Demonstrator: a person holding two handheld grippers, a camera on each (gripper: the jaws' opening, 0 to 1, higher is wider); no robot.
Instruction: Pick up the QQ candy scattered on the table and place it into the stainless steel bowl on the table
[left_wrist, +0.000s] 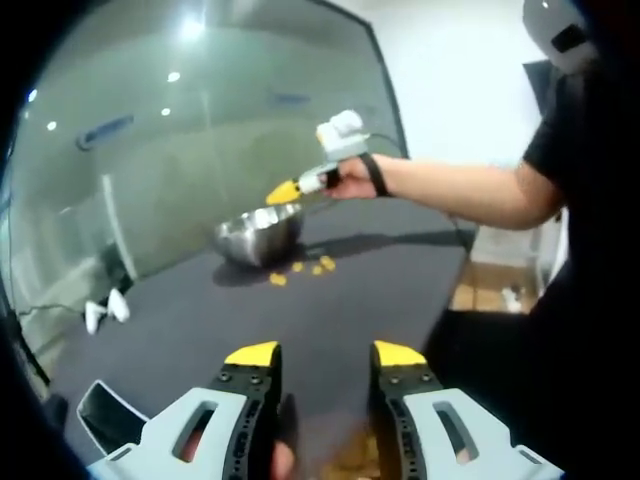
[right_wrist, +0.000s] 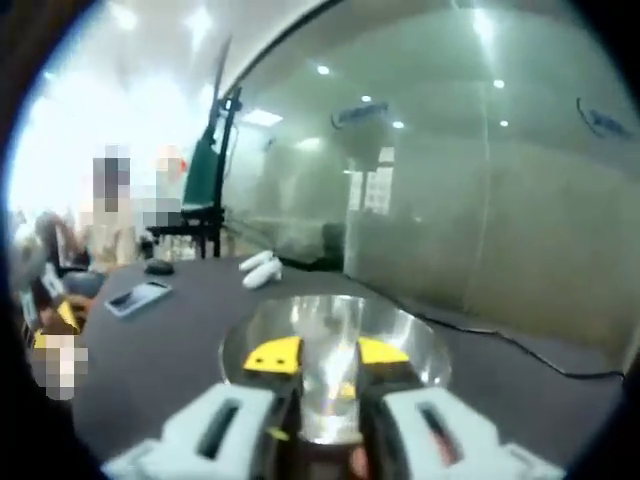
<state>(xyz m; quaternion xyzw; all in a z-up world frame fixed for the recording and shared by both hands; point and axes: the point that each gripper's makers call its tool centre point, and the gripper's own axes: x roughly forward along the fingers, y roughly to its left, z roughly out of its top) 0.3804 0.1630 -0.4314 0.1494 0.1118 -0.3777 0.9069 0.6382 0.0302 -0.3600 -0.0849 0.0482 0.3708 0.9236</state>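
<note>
Several yellow QQ candy pieces (left_wrist: 300, 268) lie scattered on the dark table (left_wrist: 330, 320) just beside the stainless steel bowl (left_wrist: 258, 235), on the side nearer the left gripper (left_wrist: 325, 352). In the right gripper view the bowl's bright inside (right_wrist: 400, 345) sits directly beneath the right gripper (right_wrist: 325, 354), whose yellow-tipped jaws stand a little apart over it; whether a candy is pinched between them I cannot tell, since reflections in the steel blur anything small there. In the left gripper view that same tool reaches out over the bowl's rim, held by a hand (left_wrist: 352, 178) on a bare forearm. The left gripper hangs well back from the bowl, jaws parted and holding nothing. The likely trouble from here — a candy let go too near the rim could bounce off the curved steel back onto the table, and the light bowl could skid if a jaw knocks its wall. The loose pieces are small and flat to the surface, so a careless closing could flick one away from the bowl rather than grip it. Farther from the bowl, two white objects (right_wrist: 260, 268) and a phone (right_wrist: 138, 297) rest on the table. Behind the bowl runs a long frosted glass wall (right_wrist: 480, 200) under ceiling spotlights, with seated people off toward the bright end of the room.
</note>
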